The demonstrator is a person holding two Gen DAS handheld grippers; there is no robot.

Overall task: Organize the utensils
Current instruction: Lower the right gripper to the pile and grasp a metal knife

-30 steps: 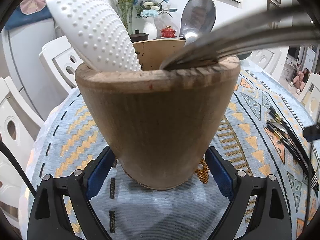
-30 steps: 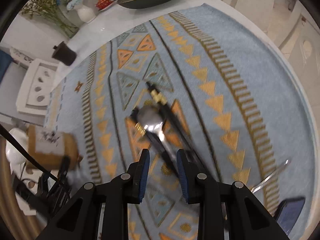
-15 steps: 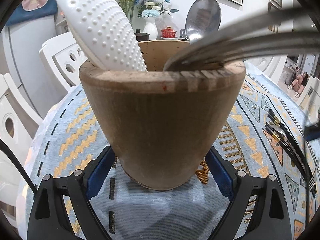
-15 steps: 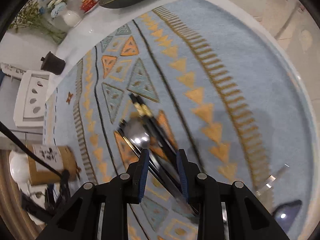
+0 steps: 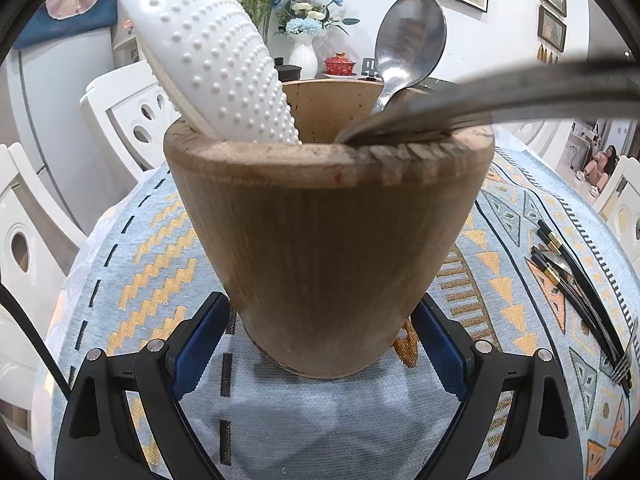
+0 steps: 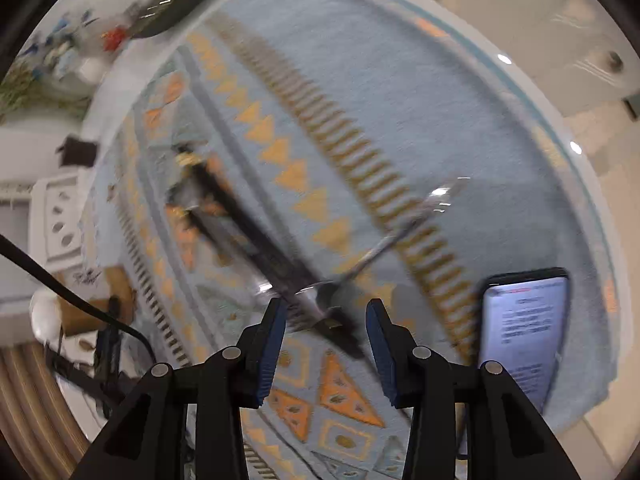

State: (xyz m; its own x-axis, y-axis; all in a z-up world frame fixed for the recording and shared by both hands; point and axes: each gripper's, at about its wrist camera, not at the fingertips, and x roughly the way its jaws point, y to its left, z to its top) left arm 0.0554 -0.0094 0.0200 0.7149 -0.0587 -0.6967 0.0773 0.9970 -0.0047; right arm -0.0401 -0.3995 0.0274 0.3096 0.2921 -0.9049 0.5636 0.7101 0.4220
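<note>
My left gripper (image 5: 322,332) flanks the base of a wooden utensil holder (image 5: 328,248), its blue pads against both sides while the jaws are opening slightly. From the holder stick out a white dotted rice paddle (image 5: 208,52), a metal spoon (image 5: 412,36) and blurred metal handles (image 5: 520,96). On the cloth to the right lie black chopsticks (image 5: 576,280) and a fork (image 5: 622,364). My right gripper (image 6: 325,312) hovers over the fork's head (image 6: 328,298), where it crosses the chopsticks (image 6: 256,236). Its jaws are opening and press on nothing. The right wrist view is motion-blurred.
A patterned blue and orange cloth (image 6: 360,80) covers the round table. A lit phone (image 6: 520,340) lies right of my right gripper. A dark bowl (image 6: 176,0), a vase (image 5: 303,54) and a red cup (image 5: 339,65) stand at the far edge. White chairs (image 5: 132,116) surround the table.
The right gripper has slid along the chopsticks to the fork's head, rolled, and spread its jaws wider. The left gripper still sits around the holder.
</note>
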